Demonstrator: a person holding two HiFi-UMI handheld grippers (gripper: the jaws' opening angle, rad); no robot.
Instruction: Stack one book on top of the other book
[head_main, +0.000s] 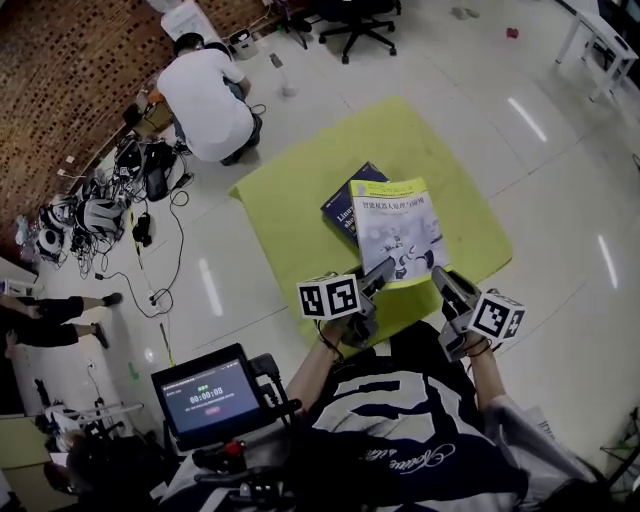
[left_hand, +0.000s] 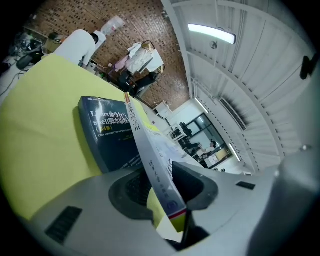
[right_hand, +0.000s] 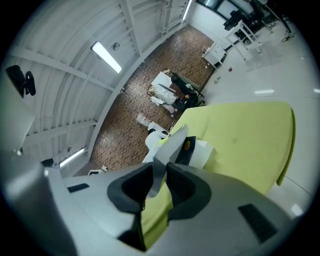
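Both grippers are on the same book. The yellow book (head_main: 395, 225) is held up over the green tabletop (head_main: 290, 200), one gripper at each near corner.

Left gripper (head_main: 380, 272): jaws narrow, clamped on the near-left edge of the yellow book. In the left gripper view the spine (left_hand: 155, 160) runs straight through between the two pads, which are tight on it.

Right gripper (head_main: 443, 283): jaws narrow, closed on the near-right edge. In the right gripper view the thin cover edge (right_hand: 170, 147) sits pinched between the pads.

The blue book (head_main: 345, 200) lies flat on the tabletop, near its middle, cover up with white title print showing (left_hand: 107, 130). From the head view the yellow book covers its right half, with the blue book's left side and far corner sticking out. The yellow book's far end is over the blue one. I can't tell whether the two are touching or there's a gap. They're not squared up, and the yellow one is offset to the right and towards me.

Each gripper's marker cube faces up, on either side of the person's forearms.

Around the room:
- A person in a white shirt (head_main: 205, 100) is crouched by the brick wall (head_main: 60, 90), past the tabletop's far-left corner.
- There are cables and gear (head_main: 100, 210) on the floor along that wall.
- An office chair (head_main: 355, 25) stands at the far end.
- A small screen (head_main: 205, 395) showing a timer is mounted low left, near the operator.
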